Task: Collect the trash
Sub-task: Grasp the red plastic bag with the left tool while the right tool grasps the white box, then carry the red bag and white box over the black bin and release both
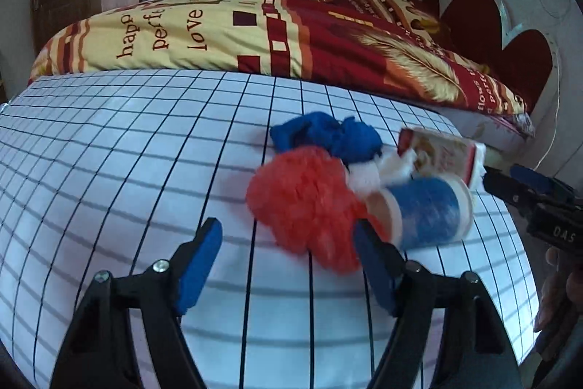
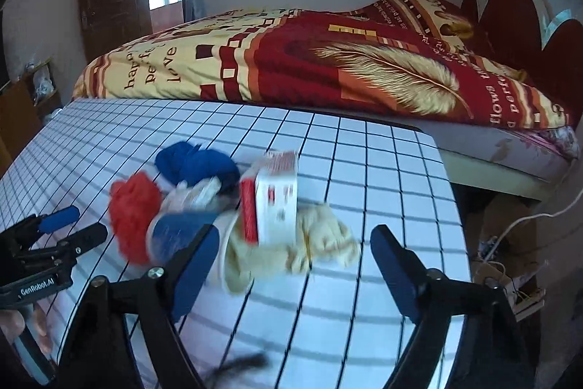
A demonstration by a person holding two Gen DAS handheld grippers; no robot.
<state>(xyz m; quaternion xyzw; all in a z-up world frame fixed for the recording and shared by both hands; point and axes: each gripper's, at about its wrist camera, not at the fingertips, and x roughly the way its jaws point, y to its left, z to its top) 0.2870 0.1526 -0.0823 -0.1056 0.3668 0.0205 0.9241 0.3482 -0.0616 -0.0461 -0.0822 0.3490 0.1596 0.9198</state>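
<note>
Left gripper [image 1: 288, 265] wide open and empty, just short of the red pom-pom [image 1: 302, 203]; right gripper [image 2: 291, 261] likewise open, empty, nearest the cream cloth [image 2: 320, 243]. Beyond the pom-pom: toppled blue paper cup [image 1: 426, 210] lying crosswise, carton [image 1: 441, 152], blue cloth [image 1: 328, 133], all bunched on the grid table [image 1: 109, 152].

**Trash heaped on the table, bed behind**

Clustered toward the right half of the table [image 1: 109, 141]: a fluffy ball [image 1: 302, 203] nearest and leftmost, a crumpled cloth [image 1: 328, 130] just behind it, a cup [image 1: 426, 210] lying on its side to the right, touching the ball. Behind the cup, a small carton [image 1: 441, 152]. Right of the carton, a wadded rag [image 2: 320, 243]. Beyond the table's far edge, a bed [image 2: 328, 68].
</note>
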